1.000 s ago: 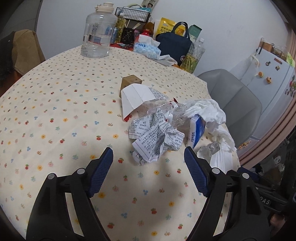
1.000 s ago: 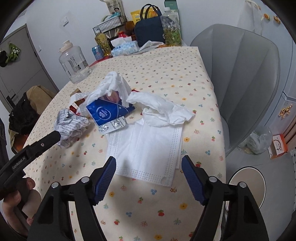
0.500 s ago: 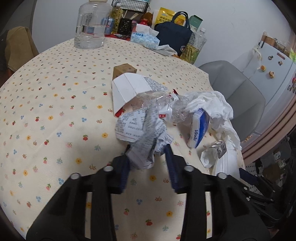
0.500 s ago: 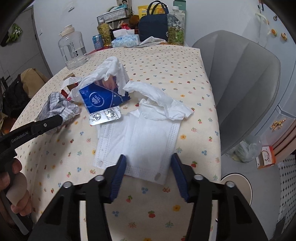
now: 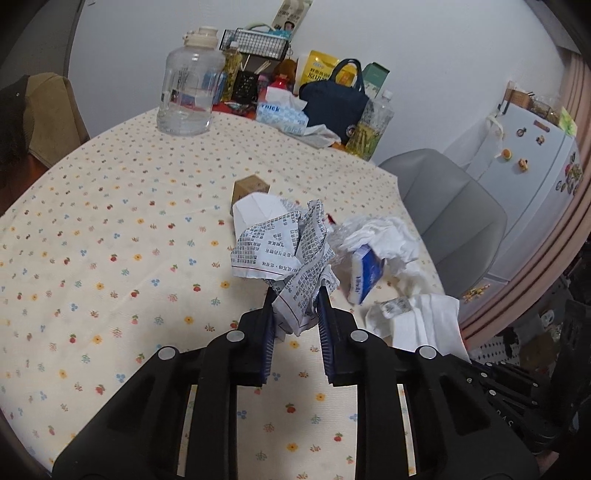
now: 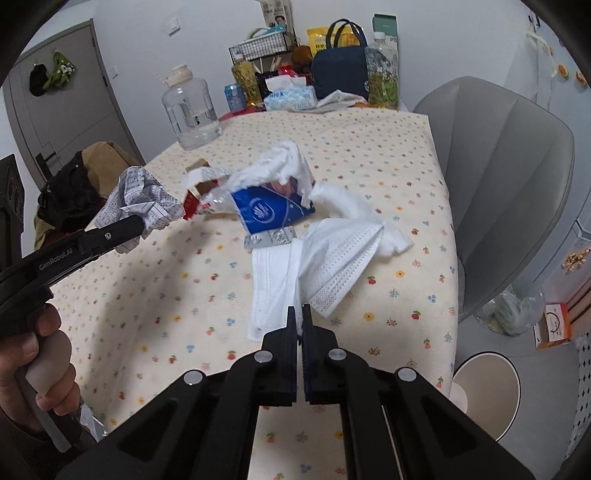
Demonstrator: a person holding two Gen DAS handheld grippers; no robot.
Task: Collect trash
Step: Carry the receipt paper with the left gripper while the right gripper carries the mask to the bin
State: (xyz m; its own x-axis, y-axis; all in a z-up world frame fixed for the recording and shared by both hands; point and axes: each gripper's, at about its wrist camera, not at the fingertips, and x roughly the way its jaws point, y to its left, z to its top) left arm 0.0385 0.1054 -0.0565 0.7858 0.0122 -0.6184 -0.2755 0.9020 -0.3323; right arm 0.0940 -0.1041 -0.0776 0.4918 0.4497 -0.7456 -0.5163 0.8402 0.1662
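While the left gripper (image 5: 295, 308) closing on crumpled paper (image 5: 291, 251) and the right gripper (image 6: 299, 321) pinching only a face mask's (image 6: 314, 266) edge: risk of slipping, or dragging the pill strip (image 6: 271, 236) along.

A tabletop (image 6: 388, 155) covered with a cream cloth dotted with small flowers and fruit is seen in both views. A grey padded chair (image 6: 509, 177) is drawn up beside it, and another chair draped with brown and black clothing (image 5: 40, 114) is placed at the opposite side. The walls (image 5: 424, 48) are painted plain white. A grey door (image 6: 55, 107) is set in the wall, with a switch plate (image 6: 173, 25) beside it. A white refrigerator (image 5: 532, 173) dotted with magnets is stood by a pink curtain (image 5: 576, 92). The floor (image 6: 546, 391) is pale grey.
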